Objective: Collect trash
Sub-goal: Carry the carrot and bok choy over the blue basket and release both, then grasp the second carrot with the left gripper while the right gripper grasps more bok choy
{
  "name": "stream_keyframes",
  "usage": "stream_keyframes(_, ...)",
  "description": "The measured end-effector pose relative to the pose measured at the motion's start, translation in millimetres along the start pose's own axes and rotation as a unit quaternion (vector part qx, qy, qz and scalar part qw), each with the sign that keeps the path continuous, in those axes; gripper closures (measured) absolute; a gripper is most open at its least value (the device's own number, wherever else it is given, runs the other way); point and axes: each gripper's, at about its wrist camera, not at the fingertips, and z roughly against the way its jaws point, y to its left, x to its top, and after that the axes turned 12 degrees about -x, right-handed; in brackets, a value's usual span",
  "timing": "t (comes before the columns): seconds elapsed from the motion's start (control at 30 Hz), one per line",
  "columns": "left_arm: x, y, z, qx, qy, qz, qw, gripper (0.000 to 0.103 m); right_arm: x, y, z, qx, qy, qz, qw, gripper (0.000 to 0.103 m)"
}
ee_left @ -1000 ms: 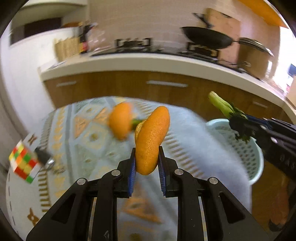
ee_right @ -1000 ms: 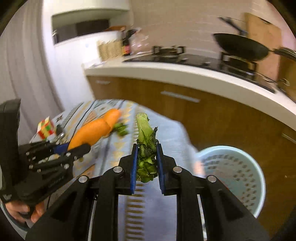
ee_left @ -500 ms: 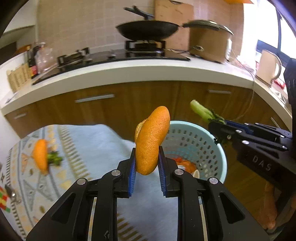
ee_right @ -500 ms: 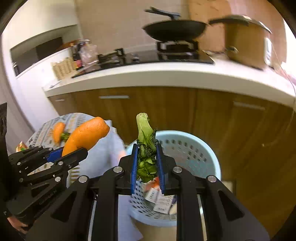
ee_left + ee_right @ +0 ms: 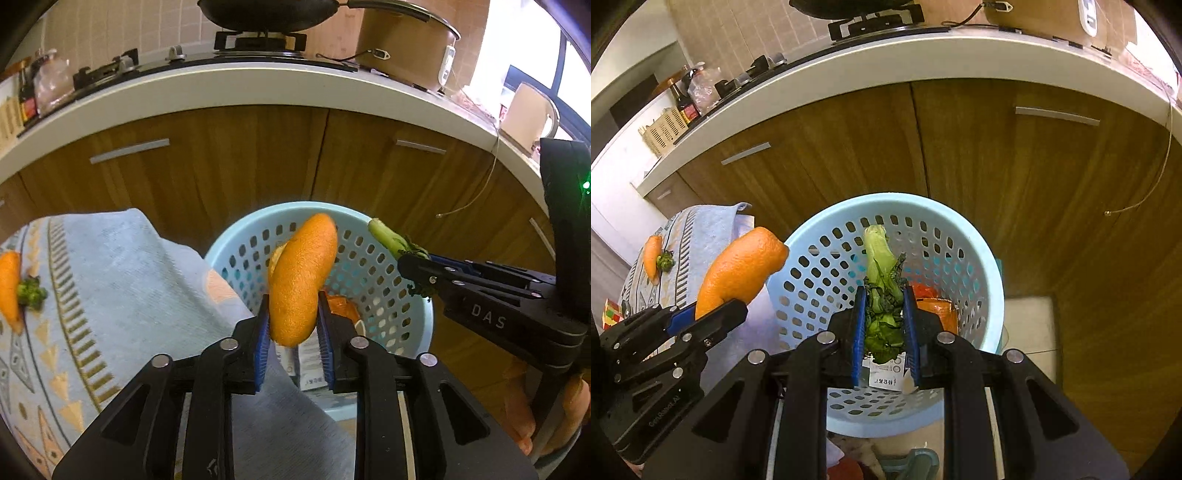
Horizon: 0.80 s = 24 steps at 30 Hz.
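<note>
My left gripper [image 5: 293, 321] is shut on a piece of orange peel [image 5: 303, 277] and holds it over the near rim of a light blue perforated basket [image 5: 388, 229]. My right gripper [image 5: 884, 321] is shut on a green vegetable scrap [image 5: 882, 280] and holds it above the basket's [image 5: 820, 229] opening. The right gripper also shows in the left wrist view [image 5: 417, 269] over the basket's right rim, and the left gripper in the right wrist view [image 5: 713, 314] at the basket's left. Orange and white wrappers [image 5: 934, 306] lie in the basket.
A table with a blue patterned cloth [image 5: 110, 277] lies left of the basket, with a carrot [image 5: 9, 284] and a colour cube [image 5: 611, 312] on it. Wooden cabinets [image 5: 960, 155] under a white counter [image 5: 258, 85] stand behind.
Both grippers have swung right from over the table to the basket, carrying the peel and the vegetable scrap. The basket is now closer and more below them.
</note>
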Motion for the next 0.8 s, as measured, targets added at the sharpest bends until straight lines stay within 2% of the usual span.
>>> stream_keyframes(0.03, 1, 2, 2, -0.001, -0.004, 0.003, 1.0000, 0.073, 0, -1, -1, 0.001, 0.002, -0.003, 1.000, 0.084)
stream_keyframes(0.07, 1, 3, 3, -0.001, -0.008, 0.007, 0.9999, 0.057, 1, -1, -2, 0.007, 0.006, -0.004, 1.000, 0.082)
stream_keyframes(0.1, 1, 5, 6, 0.000, -0.015, 0.011, 0.9998, 0.050, 1, -1, -2, 0.011, 0.006, -0.004, 1.000, 0.081)
stream_keyframes(0.27, 1, 12, 17, 0.001, -0.027, 0.019, 0.9995, 0.049, 4, 0, 0, 0.009, 0.001, -0.005, 1.000, 0.071)
stream_keyframes(0.57, -2, 31, 36, 0.010, -0.046, 0.040, 0.9981, 0.048, 6, 22, 9, 0.019, -0.010, 0.016, 1.000, 0.070)
stream_keyframes(0.8, -10, 65, 71, 0.055, -0.080, 0.069, 0.9929, 0.048, 11, 62, 18, 0.042, -0.021, 0.054, 0.997, 0.070)
